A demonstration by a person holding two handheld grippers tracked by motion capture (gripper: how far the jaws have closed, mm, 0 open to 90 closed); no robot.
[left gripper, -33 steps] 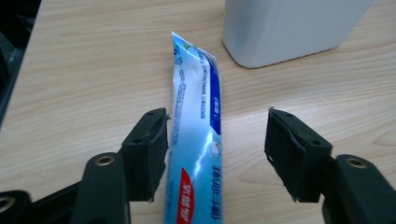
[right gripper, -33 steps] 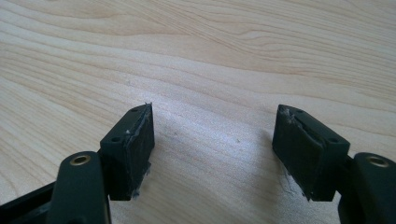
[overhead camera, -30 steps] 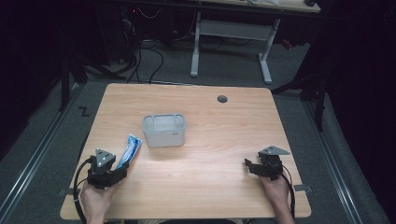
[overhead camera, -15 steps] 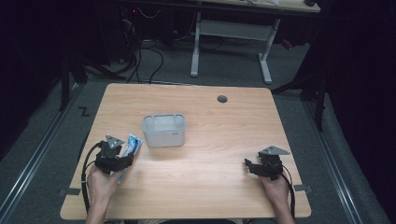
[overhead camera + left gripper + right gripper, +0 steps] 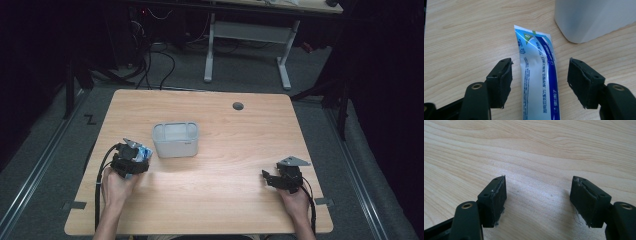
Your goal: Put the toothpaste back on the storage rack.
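High view, table: a wooden table (image 5: 225, 200) is filling the middle of the frame, with a dark round hole (image 5: 238, 106) near its upper edge.
High view, container: a pale translucent tub (image 5: 175, 139) is sitting left of centre.
High view, left gripper: the left gripper (image 5: 131, 160) is sitting at lower left, just beside the tub, over a blue-and-white tube (image 5: 145, 152) whose end is peeking out toward the tub.
High view, right gripper: the right gripper (image 5: 271, 178) is resting at lower right, well apart from the tub, pointing toward the frame's left.
Left gripper view, jaws: both black jaws are standing wide apart, straddling the toothpaste tube (image 5: 539, 80) without touching it.
Left gripper view, tube: it is lying flat on the wood, crimped end toward the top of the frame, near the tub (image 5: 594, 18) at upper right.
Right gripper view, jaws: the jaws are gaping wide with bare wood grain (image 5: 536, 157) between them, holding nothing.
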